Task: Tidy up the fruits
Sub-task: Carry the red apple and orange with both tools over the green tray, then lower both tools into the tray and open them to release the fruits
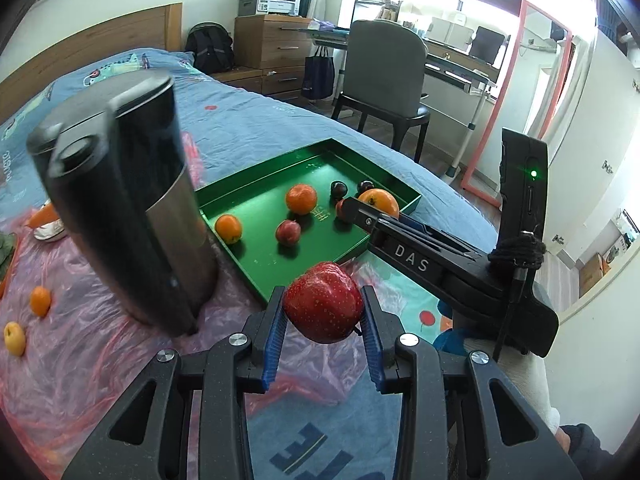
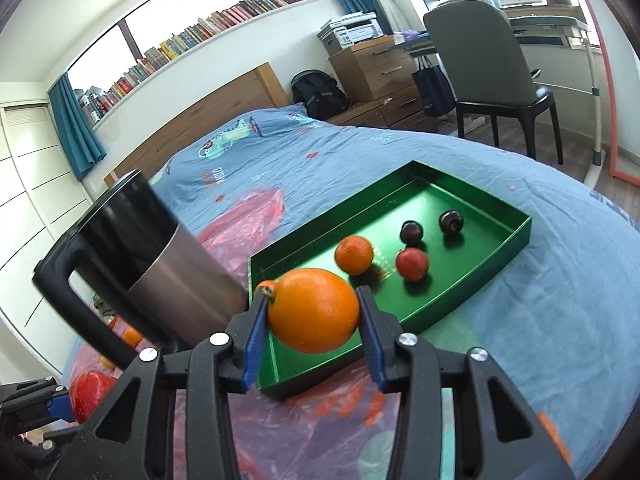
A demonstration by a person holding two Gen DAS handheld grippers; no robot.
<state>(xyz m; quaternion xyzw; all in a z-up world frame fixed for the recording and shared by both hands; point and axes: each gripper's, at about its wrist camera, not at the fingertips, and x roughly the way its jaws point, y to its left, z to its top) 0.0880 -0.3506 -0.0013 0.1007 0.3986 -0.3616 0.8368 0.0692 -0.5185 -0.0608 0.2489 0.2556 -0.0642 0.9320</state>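
Note:
My left gripper is shut on a red apple, held above the bed just short of the green tray's near edge. My right gripper is shut on a large orange, held over the tray's near corner; it also shows in the left wrist view. In the tray lie two oranges, a small red fruit and two dark plums. The apple shows at the right wrist view's lower left.
A tall black and steel jug stands left of the tray on pink plastic sheeting. Loose small fruits lie on the sheeting at left, an orange one and a yellow one. A chair and desk stand beyond the bed.

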